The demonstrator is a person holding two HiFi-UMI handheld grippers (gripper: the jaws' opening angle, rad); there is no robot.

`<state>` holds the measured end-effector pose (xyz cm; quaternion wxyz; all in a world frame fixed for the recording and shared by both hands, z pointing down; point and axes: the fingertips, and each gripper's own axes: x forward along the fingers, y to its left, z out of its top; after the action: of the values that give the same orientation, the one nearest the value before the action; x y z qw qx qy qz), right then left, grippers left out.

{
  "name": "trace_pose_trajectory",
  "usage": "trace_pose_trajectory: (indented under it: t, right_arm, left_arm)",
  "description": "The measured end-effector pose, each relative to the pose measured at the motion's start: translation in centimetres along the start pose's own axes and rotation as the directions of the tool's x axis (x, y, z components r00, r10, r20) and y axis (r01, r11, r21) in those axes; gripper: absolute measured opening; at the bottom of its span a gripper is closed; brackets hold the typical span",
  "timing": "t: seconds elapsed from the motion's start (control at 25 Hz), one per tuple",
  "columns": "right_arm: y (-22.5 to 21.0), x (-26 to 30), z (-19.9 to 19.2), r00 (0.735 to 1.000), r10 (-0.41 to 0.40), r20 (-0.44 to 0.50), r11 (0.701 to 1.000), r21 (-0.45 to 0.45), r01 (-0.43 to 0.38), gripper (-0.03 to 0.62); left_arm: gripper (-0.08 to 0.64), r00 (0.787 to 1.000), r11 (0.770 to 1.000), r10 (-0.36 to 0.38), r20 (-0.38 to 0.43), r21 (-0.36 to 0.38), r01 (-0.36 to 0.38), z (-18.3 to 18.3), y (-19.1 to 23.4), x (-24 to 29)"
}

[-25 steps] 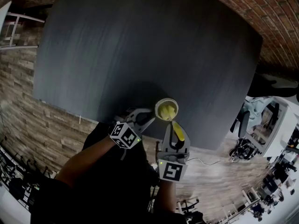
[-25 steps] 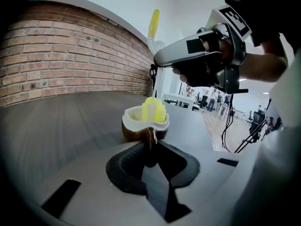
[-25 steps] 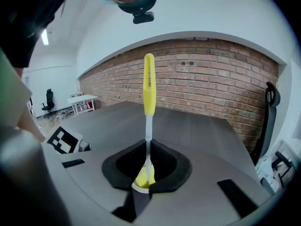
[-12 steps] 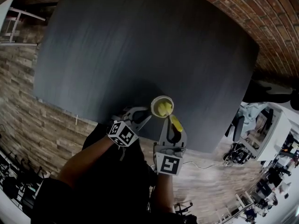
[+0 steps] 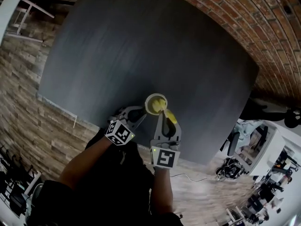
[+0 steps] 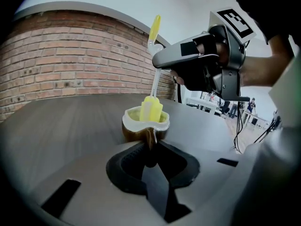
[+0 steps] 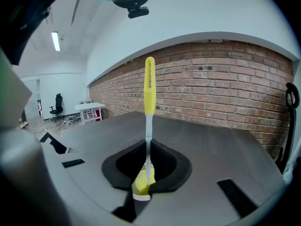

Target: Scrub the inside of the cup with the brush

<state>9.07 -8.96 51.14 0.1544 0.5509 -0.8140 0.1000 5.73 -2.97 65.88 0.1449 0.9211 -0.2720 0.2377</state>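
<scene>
Gripping the cup (image 5: 151, 102) by the small handle on its side, the left gripper (image 5: 139, 113) has its jaws closed narrow on that handle, as the left gripper view shows plainly, with the dark pads pinched on the brown loop. The cup is brown outside with a pale rim and a yellowish inside. In the head view it sits over the dark grey table (image 5: 141, 46), close to the table's near edge and just ahead of both grippers. Its base is hidden behind the gripper body, so I cannot tell whether it rests on the table or is held just above it. The brush (image 5: 170, 117) stands nearly upright with its yellow head down inside the cup and its yellow handle end pointing up. A thin white stem joins the two. The right gripper (image 5: 163, 117) is clamped narrow on that white stem, a little above the cup's rim. In the right gripper view the stem runs straight up between the closed pads, with the yellow head and a strip of the pale rim showing below them. The two grippers lie side by side, the left one reaching the cup from the left and the right one from above. A brick wall (image 5: 244, 18) runs along the far side of the table.
</scene>
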Motion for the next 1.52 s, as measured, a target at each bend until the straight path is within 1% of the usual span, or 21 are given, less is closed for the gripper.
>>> trace_pose_trajectory:
  t: [0.16,0.32,0.48,0.6,0.72,0.88,1.04,1.2,1.32,1.4,1.52]
  right_arm:
    - [1.2,2.1,0.7,0.999,0.02,0.031,1.0,-0.007,-0.02,0.048]
    - [2.3,3.7,1.3,0.998,0.053,0.037,0.999,-0.013,-0.053,0.048]
    - [3.3,4.3,1.0,0.995,0.096,0.003,0.995,-0.027,-0.096,0.046]
    - [4.2,4.7,1.3,0.992,0.129,0.007,0.991,-0.031,-0.129,0.047]
    - [4.9,5.0,1.6,0.988,0.155,-0.002,0.987,-0.026,-0.155,0.047]
    - [5.7,4.2,1.1,0.983,0.181,-0.035,0.983,-0.034,-0.182,0.047]
    - [5.6,2.8,0.7,0.983,0.169,-0.07,0.984,-0.038,-0.172,0.048]
    - [5.2,1.6,0.2,0.987,0.132,-0.097,0.987,-0.082,-0.14,0.048]
    - [4.8,1.0,0.5,0.992,0.109,-0.07,0.988,-0.098,-0.115,0.047]
    - [5.0,0.7,1.0,0.994,0.103,-0.03,0.99,-0.095,-0.105,0.047]
    - [5.2,0.1,1.5,0.995,0.1,-0.007,0.991,-0.094,-0.1,0.048]
  left_arm:
    - [0.078,1.0,1.0,0.022,-0.006,-0.004,-0.022,-0.4,1.6,-0.7]
    - [0.078,0.999,0.999,0.04,-0.003,-0.021,-0.04,-0.6,2.8,-1.3]
    - [0.078,0.999,0.999,0.049,-0.006,-0.022,-0.049,-0.6,3.7,-1.7]
    - [0.078,0.999,0.999,0.045,-0.009,-0.015,-0.045,-0.6,4.2,-2.0]
    - [0.078,0.999,0.999,0.041,-0.005,-0.017,-0.041,-0.6,4.3,-1.9]
    - [0.078,0.999,0.998,0.046,-0.002,-0.031,-0.046,-0.6,4.2,-1.9]
    - [0.078,0.998,0.997,0.056,0.001,-0.045,-0.056,-0.7,4.3,-2.2]
    - [0.078,0.998,0.997,0.064,-0.005,-0.053,-0.064,-1.1,4.1,-2.7]
    - [0.078,0.998,0.996,0.07,-0.007,-0.053,-0.07,-1.4,4.1,-3.1]
    - [0.078,0.997,0.996,0.077,-0.01,-0.047,-0.077,-1.7,4.0,-3.4]
    - [0.078,0.996,0.995,0.087,-0.008,-0.048,-0.087,-2.0,4.1,-3.8]
